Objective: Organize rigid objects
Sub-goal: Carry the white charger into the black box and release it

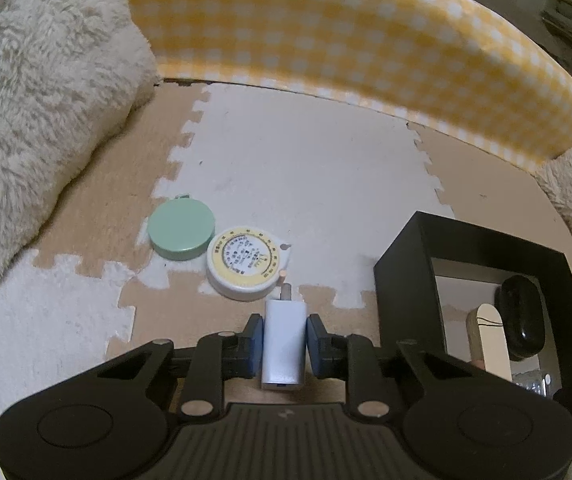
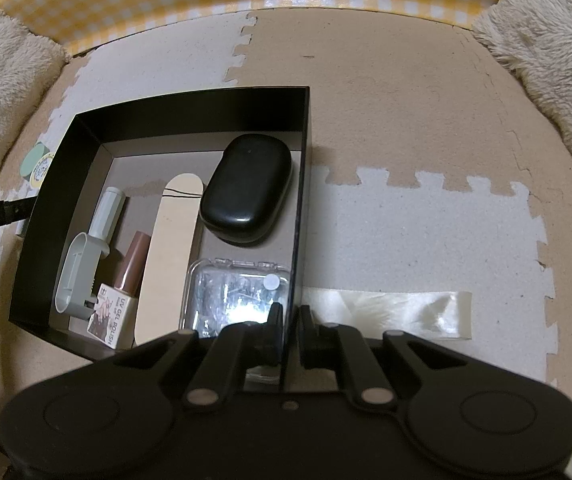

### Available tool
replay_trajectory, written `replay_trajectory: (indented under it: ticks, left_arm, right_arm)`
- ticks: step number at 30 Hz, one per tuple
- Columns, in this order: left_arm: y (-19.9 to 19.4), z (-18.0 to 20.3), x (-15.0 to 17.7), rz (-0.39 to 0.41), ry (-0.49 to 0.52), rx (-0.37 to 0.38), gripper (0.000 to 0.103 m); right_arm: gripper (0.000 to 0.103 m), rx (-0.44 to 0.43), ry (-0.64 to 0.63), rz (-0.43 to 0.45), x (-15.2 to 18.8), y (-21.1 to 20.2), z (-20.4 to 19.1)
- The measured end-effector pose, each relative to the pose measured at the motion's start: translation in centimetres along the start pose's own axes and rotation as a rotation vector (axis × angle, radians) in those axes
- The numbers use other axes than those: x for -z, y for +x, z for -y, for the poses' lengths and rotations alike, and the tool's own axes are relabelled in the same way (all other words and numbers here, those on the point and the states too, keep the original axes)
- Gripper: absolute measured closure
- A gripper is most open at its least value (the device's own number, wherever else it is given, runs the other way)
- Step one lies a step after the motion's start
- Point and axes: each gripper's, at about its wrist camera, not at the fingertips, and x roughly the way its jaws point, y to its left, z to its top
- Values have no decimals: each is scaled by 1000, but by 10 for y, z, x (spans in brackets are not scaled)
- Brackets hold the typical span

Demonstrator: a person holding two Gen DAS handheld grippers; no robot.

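Observation:
My left gripper [image 1: 284,334] is shut on a white USB charger plug [image 1: 284,344], prongs pointing forward, just above the foam mat. Ahead of it lie a round yellow-and-white tape measure [image 1: 243,264] and a round green case [image 1: 181,232]. The black box [image 1: 406,276] stands to the right. My right gripper [image 2: 289,326] is shut on the right wall of the black box [image 2: 300,216]. Inside the box lie a black oval case [image 2: 245,192], a clear plastic case [image 2: 237,296], a wooden stick [image 2: 173,248], a gel polish bottle [image 2: 121,292] and a grey tool [image 2: 85,256].
Fluffy cream cushions [image 1: 33,100] flank the mat on both sides [image 2: 558,52]. A yellow checked wall [image 1: 346,40] closes the far side. A strip of clear tape [image 2: 390,312] lies on the mat right of the box. The mat is beige and white puzzle foam [image 2: 426,120].

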Motion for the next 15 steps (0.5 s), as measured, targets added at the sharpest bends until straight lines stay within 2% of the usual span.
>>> replay_trajectory:
  ticks: [3, 7, 15]
  left_arm:
    - [-7, -4, -3, 14, -51, 19, 78]
    - [-27, 2, -11, 72, -64, 58, 78]
    - [-68, 41, -24, 172, -7, 199, 78]
  right_arm:
    - [95, 1, -1, 0, 0, 0, 0]
    - [95, 0, -1, 0, 0, 0, 0]
    - [95, 1, -2, 0, 0, 0, 0]
